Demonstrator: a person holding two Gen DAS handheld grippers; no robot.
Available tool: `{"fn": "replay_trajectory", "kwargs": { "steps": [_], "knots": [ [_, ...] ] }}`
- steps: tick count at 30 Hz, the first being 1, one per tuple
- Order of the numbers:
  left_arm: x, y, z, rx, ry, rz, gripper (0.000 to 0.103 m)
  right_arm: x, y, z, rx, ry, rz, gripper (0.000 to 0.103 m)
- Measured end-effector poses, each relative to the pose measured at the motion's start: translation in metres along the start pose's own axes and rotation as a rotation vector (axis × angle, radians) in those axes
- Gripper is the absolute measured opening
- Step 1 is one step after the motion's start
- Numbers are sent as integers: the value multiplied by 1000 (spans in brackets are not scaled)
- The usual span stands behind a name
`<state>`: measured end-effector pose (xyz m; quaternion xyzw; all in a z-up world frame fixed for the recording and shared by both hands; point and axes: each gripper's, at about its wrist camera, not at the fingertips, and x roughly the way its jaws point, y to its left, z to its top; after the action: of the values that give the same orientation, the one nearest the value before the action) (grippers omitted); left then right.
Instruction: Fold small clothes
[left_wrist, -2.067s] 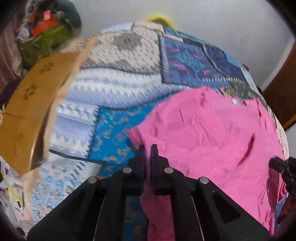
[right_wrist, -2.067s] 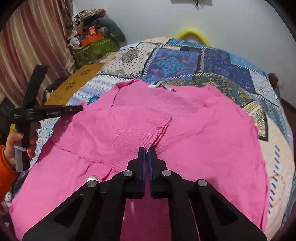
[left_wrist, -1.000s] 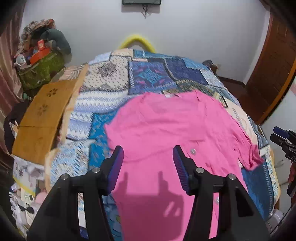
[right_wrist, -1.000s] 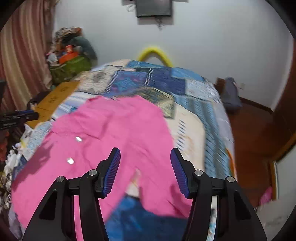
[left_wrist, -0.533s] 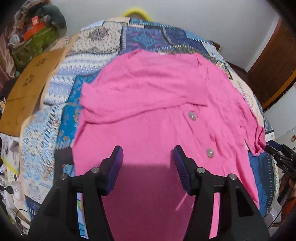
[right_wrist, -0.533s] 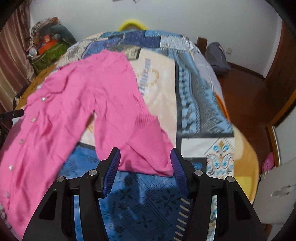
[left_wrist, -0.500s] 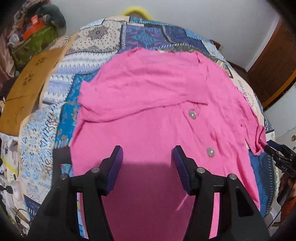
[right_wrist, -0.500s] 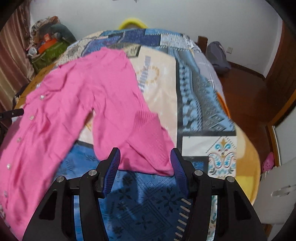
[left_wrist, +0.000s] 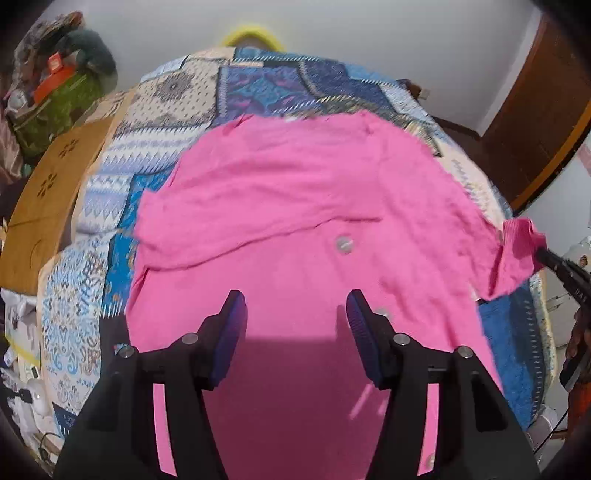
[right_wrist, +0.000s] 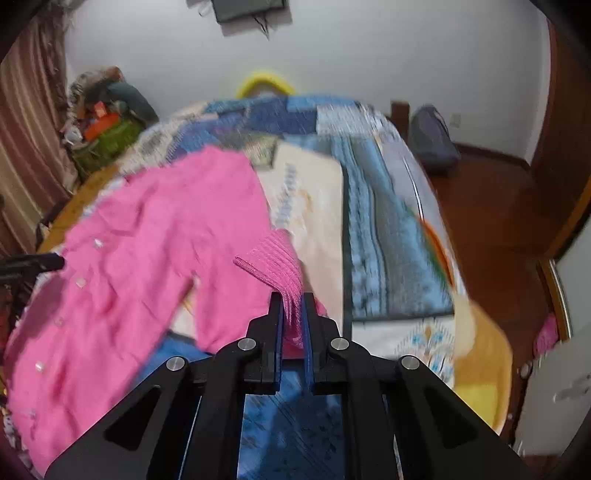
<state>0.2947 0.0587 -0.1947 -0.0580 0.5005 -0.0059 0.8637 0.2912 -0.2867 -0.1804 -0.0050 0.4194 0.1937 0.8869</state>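
Note:
A pink buttoned cardigan lies spread on the patchwork bedspread, one sleeve folded across its chest. My left gripper is open and empty, hovering over the cardigan's lower front. My right gripper is shut on the ribbed cuff of the other sleeve and holds it lifted off the bed. In the left wrist view that cuff hangs from the right gripper's tip at the right edge. The cardigan body shows at the left in the right wrist view.
A wooden board lies along the bed's left side. A pile of bags and clothes stands in the far left corner. A dark bag sits on the wooden floor to the right of the bed. A yellow hoop shows behind the bed.
My right gripper has closed on the sleeve cuff and raised it off the bed. My left gripper stays open over the cardigan's front and has barely moved.

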Motion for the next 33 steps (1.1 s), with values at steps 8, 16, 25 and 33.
{"fn": "replay_trajectory", "kwargs": {
  "steps": [8, 16, 25, 33],
  "knots": [
    [-21, -9, 12, 9, -45, -42, 57, -34, 46, 58, -103, -135, 79, 8],
    [-42, 17, 18, -17, -98, -42, 60, -29, 122, 103, -247, -200, 199, 8],
    [-30, 65, 11, -69, -77, -3, 62, 29, 193, 104, -347, -93, 349, 8],
    [-6, 81, 6, -84, -30, -5, 62, 94, 220, 93, -413, 21, 276, 10]
  ]
}}
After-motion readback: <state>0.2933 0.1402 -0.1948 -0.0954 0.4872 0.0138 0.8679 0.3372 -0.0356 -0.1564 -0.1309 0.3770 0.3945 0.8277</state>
